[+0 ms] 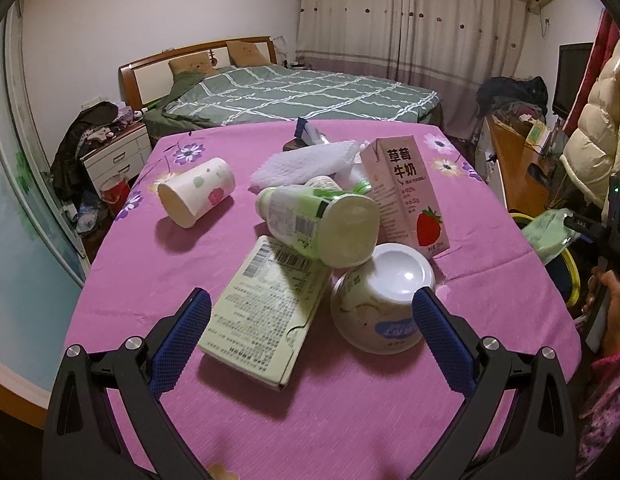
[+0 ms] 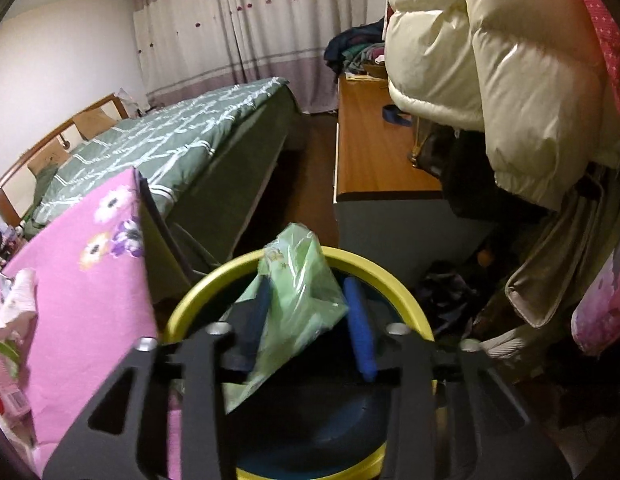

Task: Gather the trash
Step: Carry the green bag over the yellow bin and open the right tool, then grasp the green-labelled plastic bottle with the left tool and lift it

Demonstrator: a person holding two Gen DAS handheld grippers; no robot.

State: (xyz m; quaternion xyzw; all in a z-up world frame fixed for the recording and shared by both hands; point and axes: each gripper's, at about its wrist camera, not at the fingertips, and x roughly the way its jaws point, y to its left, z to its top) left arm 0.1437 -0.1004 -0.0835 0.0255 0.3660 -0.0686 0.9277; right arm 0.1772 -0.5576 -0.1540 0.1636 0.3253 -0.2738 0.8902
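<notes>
Trash lies on the pink tablecloth (image 1: 158, 264): a flat pale green carton (image 1: 262, 312), a tipped green-white bottle (image 1: 322, 220), an upturned white cup (image 1: 382, 304), a pink strawberry milk carton (image 1: 410, 196), a floral paper cup (image 1: 196, 192) on its side, and a white foam wrap (image 1: 306, 162). My left gripper (image 1: 310, 304) is open, low over the table, with the carton and cup between its blue fingers. My right gripper (image 2: 308, 300) is over a yellow-rimmed bin (image 2: 382, 276), jaws parted with a green plastic wrapper (image 2: 298, 284) between them, resting against the left finger.
A bed (image 1: 294, 92) stands behind the table. A wooden desk (image 2: 374, 152) and a hanging cream puffer jacket (image 2: 490, 64) are to the right of the bin. A white nightstand (image 1: 118, 152) and a red bucket (image 1: 114, 192) are at the left.
</notes>
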